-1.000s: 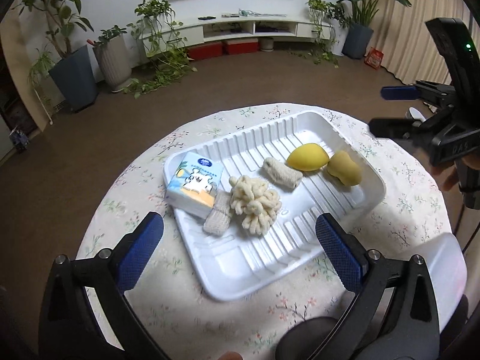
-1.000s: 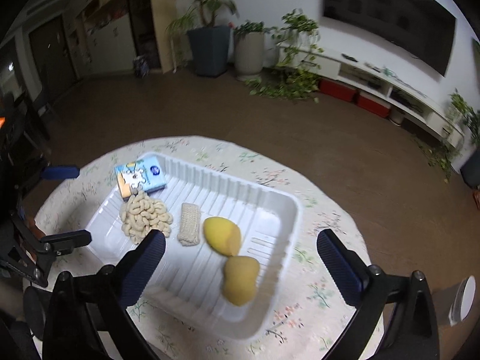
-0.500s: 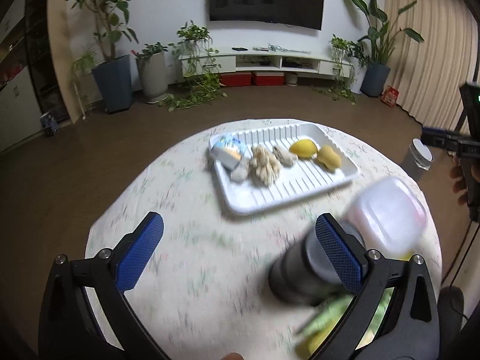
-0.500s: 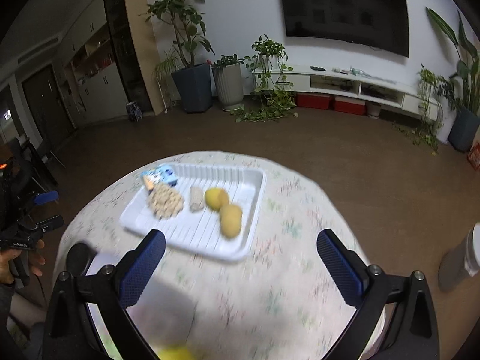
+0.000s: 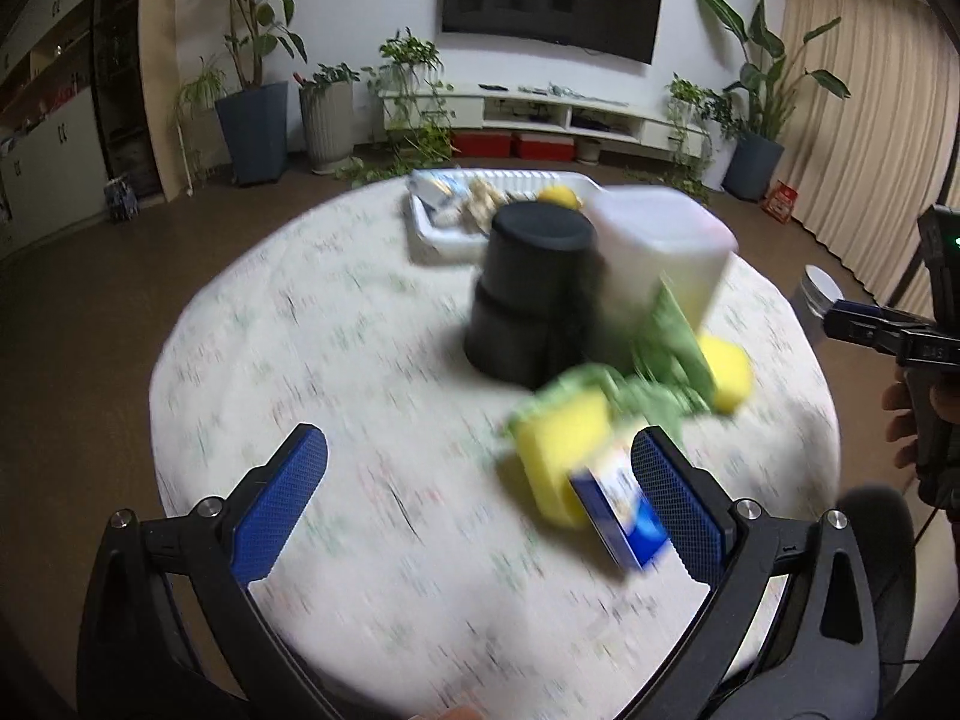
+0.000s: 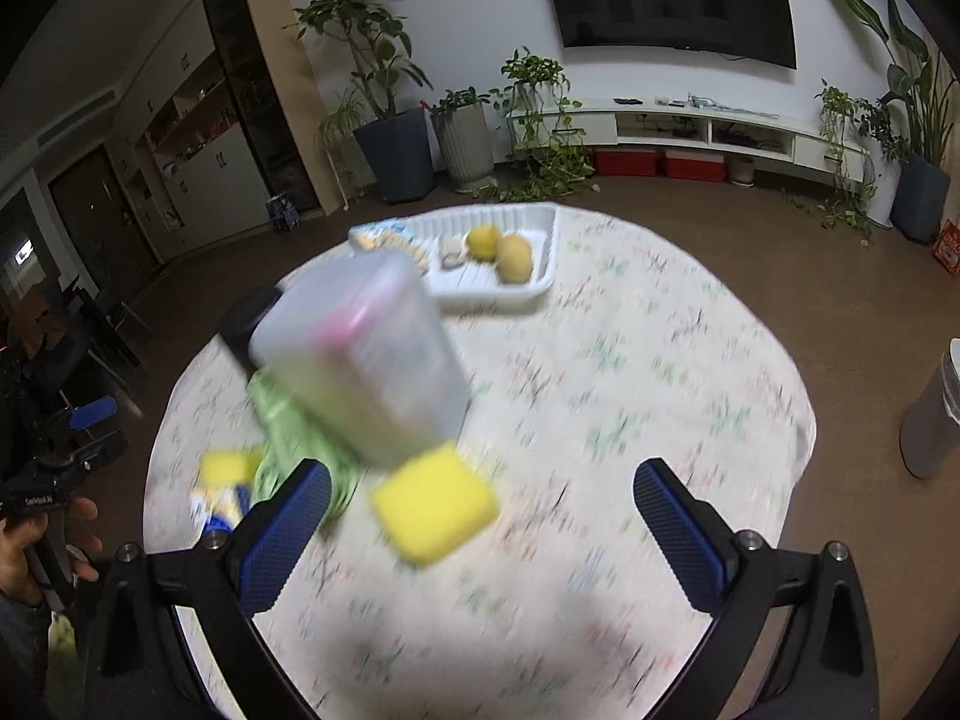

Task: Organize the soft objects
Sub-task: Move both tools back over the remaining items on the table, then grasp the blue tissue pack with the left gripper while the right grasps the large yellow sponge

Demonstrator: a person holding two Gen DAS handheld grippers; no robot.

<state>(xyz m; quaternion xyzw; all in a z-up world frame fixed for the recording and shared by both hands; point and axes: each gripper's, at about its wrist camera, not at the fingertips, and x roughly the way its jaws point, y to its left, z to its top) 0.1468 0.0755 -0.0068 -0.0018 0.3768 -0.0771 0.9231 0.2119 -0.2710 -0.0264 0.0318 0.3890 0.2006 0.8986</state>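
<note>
A white tray [image 6: 528,288] at the far side of the round table holds a tissue pack, knitted pieces and two yellow soft pieces [image 6: 501,249]; it also shows in the left wrist view [image 5: 429,231]. Nearer lie yellow sponges [image 6: 435,504] [image 5: 561,450], a green cloth [image 5: 654,369] and a blue-white pack [image 5: 624,519]. My left gripper [image 5: 477,498] is open and empty above the near table. My right gripper [image 6: 480,525] is open and empty, just behind a yellow sponge. Both views are blurred.
A black cylinder [image 5: 528,294] and a translucent lidded container [image 6: 366,354] stand mid-table between the grippers and the tray. The table edge curves close on all sides. A grey bin [image 6: 933,414] stands on the floor to the right.
Both grippers have pulled back from the tray toward the near side of the table. The tray now looks far away, and the containers, sponges and cloth have come into view.
</note>
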